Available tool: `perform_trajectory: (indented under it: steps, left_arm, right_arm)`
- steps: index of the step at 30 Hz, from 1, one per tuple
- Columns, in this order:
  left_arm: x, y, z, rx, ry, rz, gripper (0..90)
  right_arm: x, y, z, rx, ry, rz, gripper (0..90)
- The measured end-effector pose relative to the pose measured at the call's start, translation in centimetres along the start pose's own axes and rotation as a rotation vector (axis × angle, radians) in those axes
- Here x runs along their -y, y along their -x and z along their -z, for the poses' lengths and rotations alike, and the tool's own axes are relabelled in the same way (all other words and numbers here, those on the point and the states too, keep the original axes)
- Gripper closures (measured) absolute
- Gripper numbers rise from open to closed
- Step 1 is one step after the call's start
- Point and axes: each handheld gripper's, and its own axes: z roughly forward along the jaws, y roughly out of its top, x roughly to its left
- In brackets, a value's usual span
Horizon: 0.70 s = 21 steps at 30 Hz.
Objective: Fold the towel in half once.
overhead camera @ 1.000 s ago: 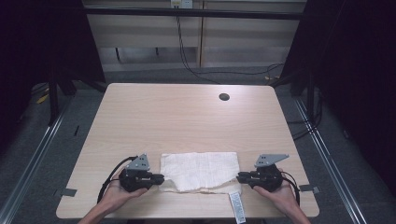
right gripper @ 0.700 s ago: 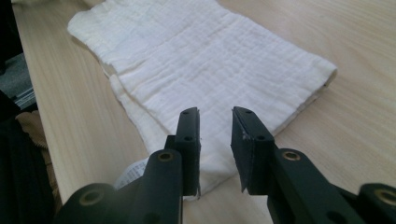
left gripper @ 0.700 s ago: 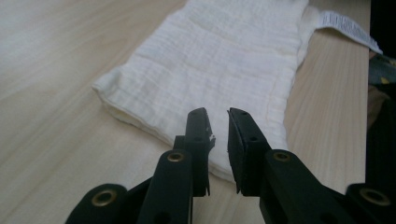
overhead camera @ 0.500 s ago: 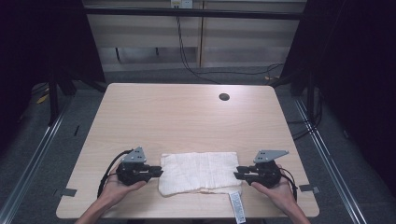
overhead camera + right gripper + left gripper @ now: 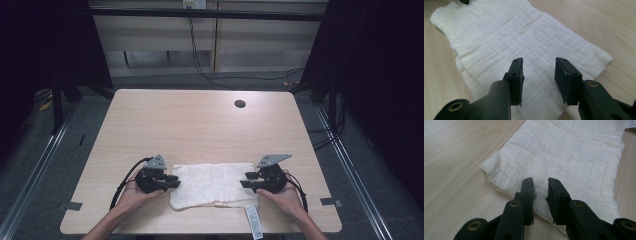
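Note:
A white folded cloth (image 5: 215,185) lies flat near the table's front edge, with a white label strip (image 5: 253,222) sticking out at its front right corner. My left gripper (image 5: 172,181) is at the cloth's left end. In the left gripper view its jaws (image 5: 540,181) have just been opening and stand a narrow gap apart over the cloth's edge (image 5: 574,152), not pinching it. My right gripper (image 5: 246,180) is at the right end. Its jaws (image 5: 537,61) have just been opening too and stand wide apart above the cloth (image 5: 499,32), with nothing gripped.
The light wooden table (image 5: 200,130) has a round dark cable hole (image 5: 240,104) at the back right. Cables trail from both grippers toward the front edge. Dark floor and metal rails surround the table.
Both grippers have let go of the cloth's ends, and their jaws have spread. Both hands have shifted a little away from the front edge. The cloth stays flat.

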Motion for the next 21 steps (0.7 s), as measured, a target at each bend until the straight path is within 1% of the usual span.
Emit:
perform_trajectory:
  steps: [2, 3, 4, 5, 6, 7, 9, 11, 12, 15, 16, 19, 21]
  left_arm:
    - [0.0, 0.1, -0.1, 0.008, 0.004, 0.001, 73.6]
    - [0.0, 0.1, -0.1, 0.008, 0.004, 0.001, 73.4]
    - [0.0, 0.4, -0.2, 0.015, 0.004, 0.003, 73.2]
    - [0.0, 0.4, -0.3, 0.019, 0.008, -0.003, 73.0]
    - [-0.1, 0.5, -0.4, 0.021, 0.002, -0.002, 72.8]
    - [-0.1, 0.7, -0.5, 0.024, 0.004, 0.005, 72.1]
    - [-0.1, 0.7, -0.5, 0.024, -0.002, -0.002, 70.6]
    - [-0.2, 1.0, -0.6, 0.026, 0.004, -0.003, 69.3]
    - [-0.2, 1.1, -0.6, 0.036, -0.005, 0.000, 68.6]
    - [-0.3, 1.2, -0.7, 0.040, -0.003, 0.000, 66.4]
    - [-0.4, 1.4, -0.6, 0.043, 0.003, 0.004, 65.0]
    - [-0.6, 1.4, -0.5, 0.033, 0.006, 0.009, 61.9]
    - [-0.8, 1.2, -0.2, 0.031, 0.007, 0.015, 59.6]
  right_arm:
    - [0.1, 0.1, -0.4, 0.010, -0.012, 0.001, 58.4]
    - [0.1, 0.1, -0.6, 0.015, -0.015, 0.009, 58.3]
    - [0.2, 0.1, -0.7, 0.021, -0.026, 0.009, 58.2]
    - [0.3, 0.0, -0.8, 0.019, -0.027, 0.016, 57.8]
    - [0.4, -0.1, -0.9, 0.021, -0.039, 0.014, 56.9]
    - [0.4, -0.1, -1.0, 0.019, -0.043, 0.023, 56.4]
    - [0.5, -0.1, -0.9, 0.019, -0.042, 0.021, 56.7]
    - [0.8, 0.1, -0.8, 0.021, -0.022, 0.025, 58.9]
    - [0.9, 0.1, -0.7, 0.034, -0.032, 0.028, 59.3]
    - [1.1, 0.5, -0.4, 0.043, -0.028, 0.021, 59.3]
    - [1.4, 0.8, 0.0, 0.051, -0.027, 0.013, 59.5]
    - [1.5, 1.0, 0.2, 0.058, -0.026, 0.007, 59.4]
    - [1.5, 0.9, 0.2, 0.049, -0.022, 0.003, 57.5]
